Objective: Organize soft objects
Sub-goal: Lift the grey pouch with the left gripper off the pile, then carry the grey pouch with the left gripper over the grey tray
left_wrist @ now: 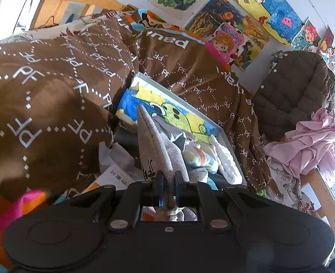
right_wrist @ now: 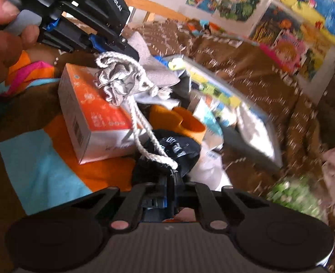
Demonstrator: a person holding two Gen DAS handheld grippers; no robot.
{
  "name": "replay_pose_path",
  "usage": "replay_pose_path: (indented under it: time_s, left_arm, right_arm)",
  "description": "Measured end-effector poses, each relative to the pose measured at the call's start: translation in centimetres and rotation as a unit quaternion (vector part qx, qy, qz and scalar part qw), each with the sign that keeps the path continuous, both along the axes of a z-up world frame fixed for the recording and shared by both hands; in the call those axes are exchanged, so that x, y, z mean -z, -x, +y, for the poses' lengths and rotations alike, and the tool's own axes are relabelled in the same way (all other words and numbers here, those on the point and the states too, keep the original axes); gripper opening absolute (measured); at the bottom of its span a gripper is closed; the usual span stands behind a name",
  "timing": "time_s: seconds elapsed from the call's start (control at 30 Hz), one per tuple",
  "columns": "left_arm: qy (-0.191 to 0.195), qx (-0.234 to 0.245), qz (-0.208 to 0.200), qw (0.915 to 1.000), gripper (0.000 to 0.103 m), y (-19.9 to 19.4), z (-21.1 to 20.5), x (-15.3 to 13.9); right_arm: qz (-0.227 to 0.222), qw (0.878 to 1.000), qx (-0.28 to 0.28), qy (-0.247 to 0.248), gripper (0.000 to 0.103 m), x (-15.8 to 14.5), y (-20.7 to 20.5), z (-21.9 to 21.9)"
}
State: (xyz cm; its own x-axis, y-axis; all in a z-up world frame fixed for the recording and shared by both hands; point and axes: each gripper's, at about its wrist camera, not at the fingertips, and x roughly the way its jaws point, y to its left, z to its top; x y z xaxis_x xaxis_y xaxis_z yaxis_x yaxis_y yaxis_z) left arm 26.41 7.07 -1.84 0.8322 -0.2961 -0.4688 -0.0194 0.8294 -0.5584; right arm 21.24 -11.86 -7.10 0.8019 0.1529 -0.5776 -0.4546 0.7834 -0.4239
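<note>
A grey woven drawstring pouch [left_wrist: 154,145] stands up between the fingers of my left gripper [left_wrist: 167,177], which is shut on it. In the right wrist view the same pouch [right_wrist: 119,79] hangs bunched from the left gripper [right_wrist: 131,50] at upper left. My right gripper [right_wrist: 173,173] is shut on the pouch's white cord [right_wrist: 149,136], which runs taut from the pouch down to it. Behind lies a shallow box [left_wrist: 226,136] with a cartoon picture, holding white and patterned soft items [left_wrist: 203,157].
A brown PF-patterned blanket [left_wrist: 53,86] covers the bed. An orange and white carton [right_wrist: 92,113], an orange cup [right_wrist: 190,125] and a dark cloth [right_wrist: 174,152] lie below the pouch. A pink garment [left_wrist: 315,145] and a brown quilted jacket [left_wrist: 297,91] sit at the right.
</note>
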Motion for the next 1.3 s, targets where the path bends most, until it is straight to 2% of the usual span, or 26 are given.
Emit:
replay_pose_path:
  time_s: [0.43,0.8,1.2,1.3]
  left_arm:
    - [0.0,-0.004,-0.042,0.9991,0.009,1.3,0.4,-2.1]
    - [0.004,-0.013,-0.091,0.9958,0.009,3.9,0.7,-4.6]
    - [-0.026,-0.005,-0.1,0.9947,0.009,3.3,-0.1,-4.6]
    - [-0.018,-0.007,-0.105,0.9943,0.009,2.5,-0.2,-5.0]
  right_arm:
    - [-0.093,0.995,0.021,-0.013,0.005,-2.6,0.5,-0.7]
    - [-0.123,0.991,0.03,-0.034,0.005,-4.3,0.7,-1.4]
    - [-0.137,0.986,0.045,-0.08,0.005,-6.3,-0.1,-3.2]
    - [-0.142,0.984,0.044,-0.099,0.005,-7.0,-1.1,-3.7]
